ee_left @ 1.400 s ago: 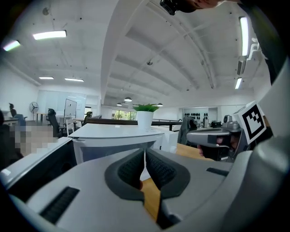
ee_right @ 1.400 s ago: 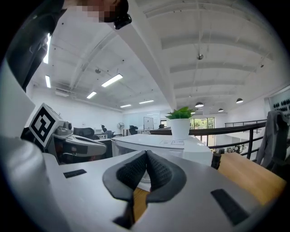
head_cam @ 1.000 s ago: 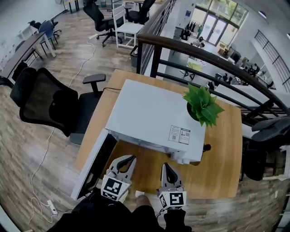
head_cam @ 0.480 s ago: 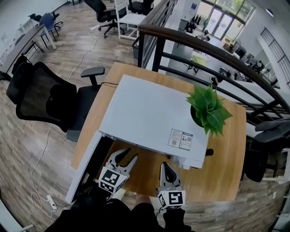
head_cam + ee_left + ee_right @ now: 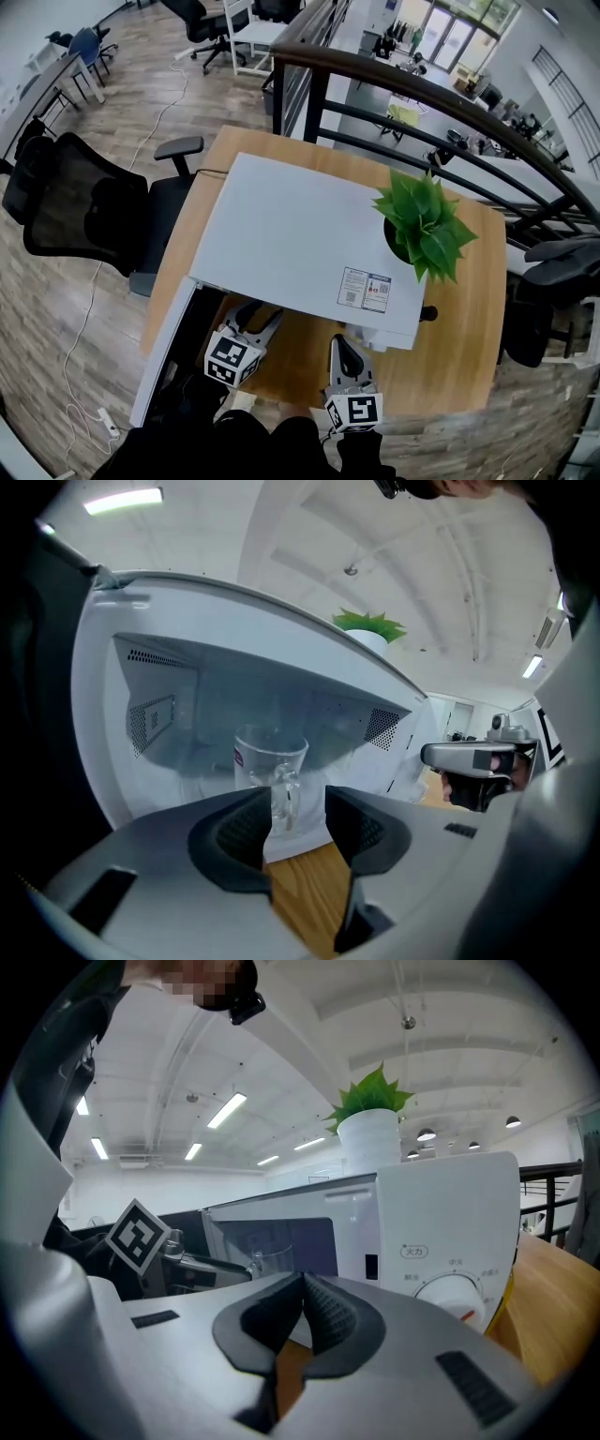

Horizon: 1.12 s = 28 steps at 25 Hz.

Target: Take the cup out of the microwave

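A clear glass cup [image 5: 270, 766] with a handle stands inside the white microwave [image 5: 300, 239], whose door [image 5: 167, 352] hangs open to the left. My left gripper [image 5: 298, 822] points into the cavity, its jaws opening. The cup stands beyond the fingertips with its handle lined up with the gap, and nothing is between the pads. In the head view the left gripper [image 5: 255, 321] reaches under the microwave's front edge. My right gripper [image 5: 344, 349] hangs back over the wooden table [image 5: 459, 356]. In its own view the right gripper [image 5: 302, 1283] is shut and empty, and the cup [image 5: 265, 1262] shows faintly.
A potted green plant [image 5: 422, 225] sits on the microwave's right rear corner. The control dial [image 5: 452, 1296] is on the microwave's right front. A black office chair [image 5: 84, 206] stands left of the table, and a dark railing [image 5: 422, 94] runs behind it.
My left gripper has moved forward and down to the microwave's opening, and its jaws have spread from shut to wide. The right gripper has sunk slightly and stays shut.
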Available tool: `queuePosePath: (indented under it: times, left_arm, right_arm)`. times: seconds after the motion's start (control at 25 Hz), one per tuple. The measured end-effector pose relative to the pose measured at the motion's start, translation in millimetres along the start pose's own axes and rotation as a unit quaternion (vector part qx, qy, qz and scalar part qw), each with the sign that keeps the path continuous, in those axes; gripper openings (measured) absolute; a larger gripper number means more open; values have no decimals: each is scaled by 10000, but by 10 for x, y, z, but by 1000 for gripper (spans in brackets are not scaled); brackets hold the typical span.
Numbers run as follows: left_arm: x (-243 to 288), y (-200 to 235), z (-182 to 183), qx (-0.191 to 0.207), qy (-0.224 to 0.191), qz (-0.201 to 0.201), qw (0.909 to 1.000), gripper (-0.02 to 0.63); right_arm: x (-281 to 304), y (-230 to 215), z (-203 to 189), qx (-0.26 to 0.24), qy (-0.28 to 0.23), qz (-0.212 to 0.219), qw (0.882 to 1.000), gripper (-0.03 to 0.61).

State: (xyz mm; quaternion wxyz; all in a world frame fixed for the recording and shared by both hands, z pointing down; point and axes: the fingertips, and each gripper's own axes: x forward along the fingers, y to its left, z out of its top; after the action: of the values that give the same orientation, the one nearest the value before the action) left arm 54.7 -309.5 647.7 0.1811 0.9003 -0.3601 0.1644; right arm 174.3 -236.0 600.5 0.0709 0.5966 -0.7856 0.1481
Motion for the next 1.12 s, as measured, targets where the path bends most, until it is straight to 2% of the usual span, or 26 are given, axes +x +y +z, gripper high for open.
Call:
queuePosePath:
  times: [0.4, 1.12]
  left_arm:
    - [216, -60, -31, 185, 72, -107, 9997, 179]
    - [507, -171, -110, 587, 233, -188, 9978, 103]
  right_arm:
    - [-24, -138, -94, 78, 78, -108, 9999, 15]
    - [-47, -212, -157, 217, 167, -190, 9994, 15]
